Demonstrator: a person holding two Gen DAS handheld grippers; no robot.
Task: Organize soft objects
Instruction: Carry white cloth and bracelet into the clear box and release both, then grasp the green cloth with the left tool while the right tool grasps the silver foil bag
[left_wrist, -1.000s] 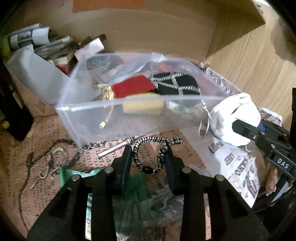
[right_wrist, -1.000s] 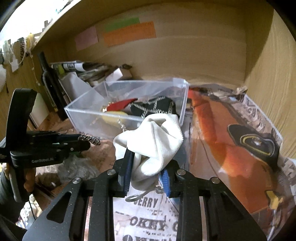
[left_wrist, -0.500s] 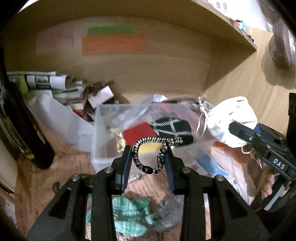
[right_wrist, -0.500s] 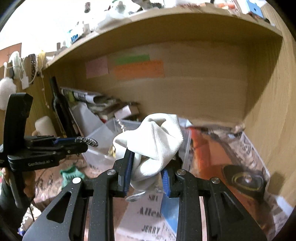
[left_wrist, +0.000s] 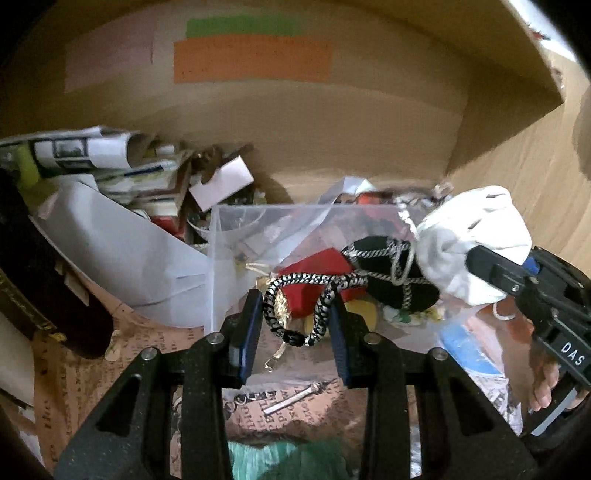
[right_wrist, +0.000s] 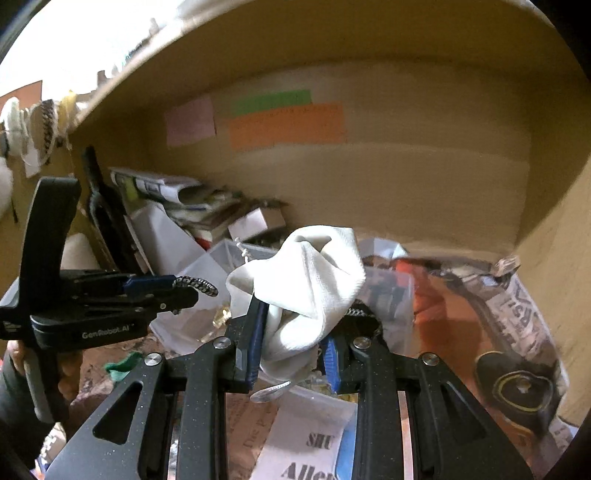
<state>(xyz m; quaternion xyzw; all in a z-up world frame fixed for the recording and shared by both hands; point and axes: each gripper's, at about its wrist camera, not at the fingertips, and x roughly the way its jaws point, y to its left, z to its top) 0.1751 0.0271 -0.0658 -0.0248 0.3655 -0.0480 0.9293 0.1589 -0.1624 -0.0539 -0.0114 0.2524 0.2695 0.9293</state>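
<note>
My left gripper (left_wrist: 295, 314) is shut on a black-and-white braided band (left_wrist: 314, 295) and holds it just over the near wall of a clear plastic bin (left_wrist: 218, 258). The bin holds a red pad (left_wrist: 317, 264), a black pouch with cord (left_wrist: 391, 277) and a yellow sponge (left_wrist: 364, 314). My right gripper (right_wrist: 293, 338) is shut on a white cloth pouch (right_wrist: 310, 280) and holds it above the bin's right side. The pouch (left_wrist: 476, 236) and the right gripper also show in the left wrist view; the left gripper (right_wrist: 177, 291) shows in the right wrist view.
Rolled papers and small boxes (left_wrist: 122, 162) pile up behind the bin on the left. A dark bottle (left_wrist: 40, 273) stands far left. Green cloth (left_wrist: 284, 458) lies on newspaper below my left gripper. An orange printed sheet (right_wrist: 461, 325) lies right of the bin. Wooden walls close in behind and right.
Both grippers have moved forward toward the bin with their loads; the band now hangs over its near wall and the white pouch over its right side.
</note>
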